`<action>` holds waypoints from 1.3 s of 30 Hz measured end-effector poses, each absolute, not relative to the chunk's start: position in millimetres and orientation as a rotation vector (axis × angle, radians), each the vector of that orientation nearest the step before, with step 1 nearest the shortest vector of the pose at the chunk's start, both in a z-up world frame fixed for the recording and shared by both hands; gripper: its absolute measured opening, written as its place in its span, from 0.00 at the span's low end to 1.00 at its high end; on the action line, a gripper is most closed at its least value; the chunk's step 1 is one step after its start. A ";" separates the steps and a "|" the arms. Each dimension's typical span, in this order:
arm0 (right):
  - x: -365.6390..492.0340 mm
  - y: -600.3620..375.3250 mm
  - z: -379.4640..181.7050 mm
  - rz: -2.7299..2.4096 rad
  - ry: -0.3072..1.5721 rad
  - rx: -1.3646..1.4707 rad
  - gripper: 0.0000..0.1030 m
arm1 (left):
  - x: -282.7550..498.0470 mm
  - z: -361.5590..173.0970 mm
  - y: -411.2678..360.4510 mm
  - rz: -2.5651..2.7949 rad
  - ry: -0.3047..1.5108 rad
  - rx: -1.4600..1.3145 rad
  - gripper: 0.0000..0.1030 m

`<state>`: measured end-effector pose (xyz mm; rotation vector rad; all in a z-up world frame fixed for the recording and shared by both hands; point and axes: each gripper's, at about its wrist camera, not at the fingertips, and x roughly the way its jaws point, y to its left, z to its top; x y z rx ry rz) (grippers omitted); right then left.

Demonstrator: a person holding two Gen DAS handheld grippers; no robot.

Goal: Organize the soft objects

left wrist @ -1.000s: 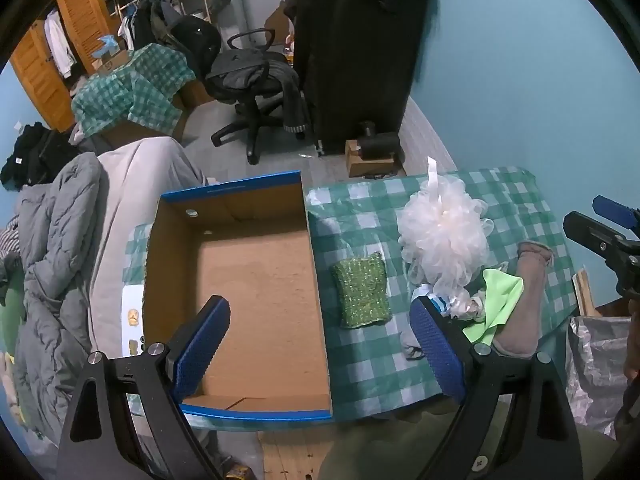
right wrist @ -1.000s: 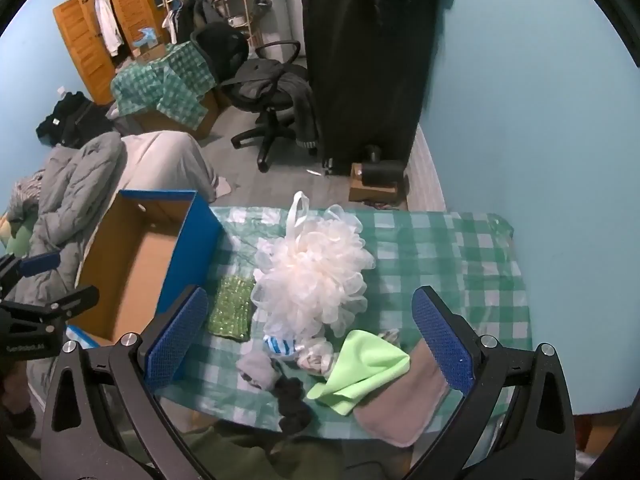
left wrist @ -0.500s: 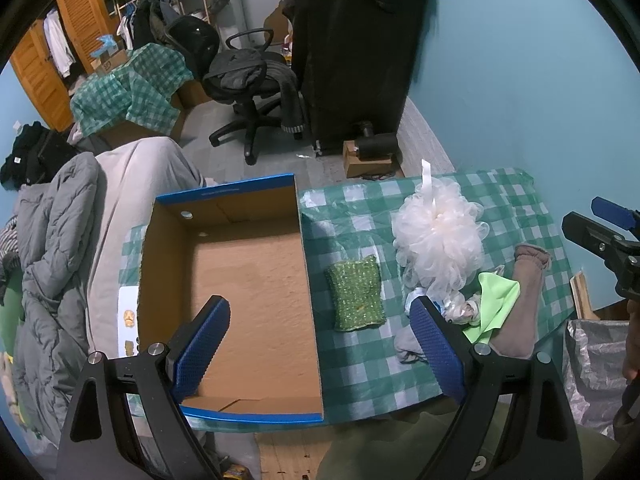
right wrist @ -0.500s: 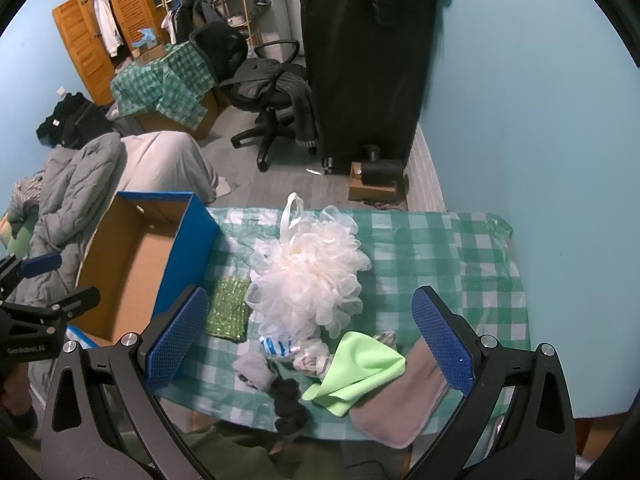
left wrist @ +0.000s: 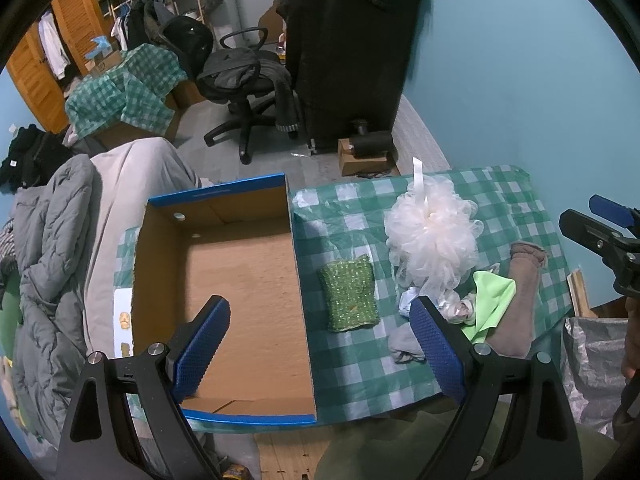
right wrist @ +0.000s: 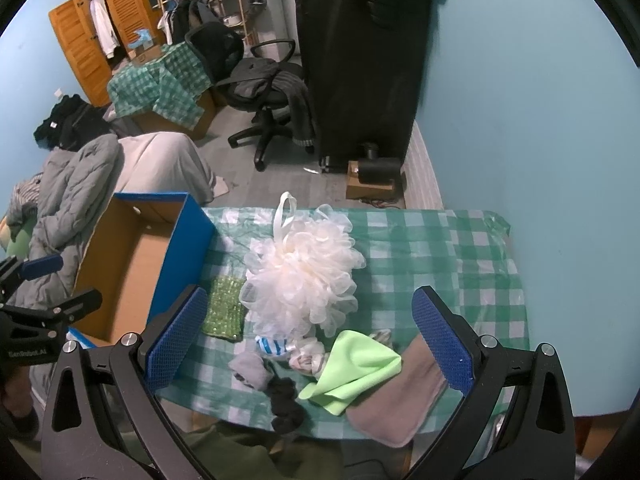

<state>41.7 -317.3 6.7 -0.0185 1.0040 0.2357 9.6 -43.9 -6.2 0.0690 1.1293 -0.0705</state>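
An empty blue-edged cardboard box [left wrist: 224,264] [right wrist: 132,264] sits at the left end of the green checked table [left wrist: 352,360] [right wrist: 436,264]. Right of it lie a green sparkly sponge [left wrist: 349,298] [right wrist: 225,312], a white bath pouf [left wrist: 434,236] [right wrist: 304,276], a lime cloth [left wrist: 490,304] [right wrist: 352,372], a brown cloth [left wrist: 520,300] [right wrist: 400,404] and small rolled socks [right wrist: 252,372]. My left gripper [left wrist: 320,344] hovers open above the box's near right edge. Over the socks and cloths my right gripper [right wrist: 308,340] hangs open too. Both hold nothing.
A grey quilted coat [left wrist: 48,264] and a covered seat [left wrist: 132,184] lie left of the box. Behind the table stand an office chair [left wrist: 248,80], a tall black cover [left wrist: 352,48] and a small wooden box [left wrist: 364,156]. The blue wall borders the table's right side.
Both views have shifted slightly; the table things sit a little further left and lower in frame than before. Nothing on the table moved, and both grippers stayed open.
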 end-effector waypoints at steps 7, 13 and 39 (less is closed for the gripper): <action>42.7 -318.9 6.7 0.239 1.005 -0.017 0.98 | 9.6 -7.4 -45.8 -0.077 1.128 0.068 0.90; 43.5 -320.6 6.4 0.243 1.004 -0.018 0.98 | 10.1 -7.1 -45.8 -0.077 1.126 0.066 0.90; 45.0 -321.4 7.3 0.242 1.010 -0.013 0.98 | 11.1 -1.8 -34.6 -0.079 1.134 0.060 0.90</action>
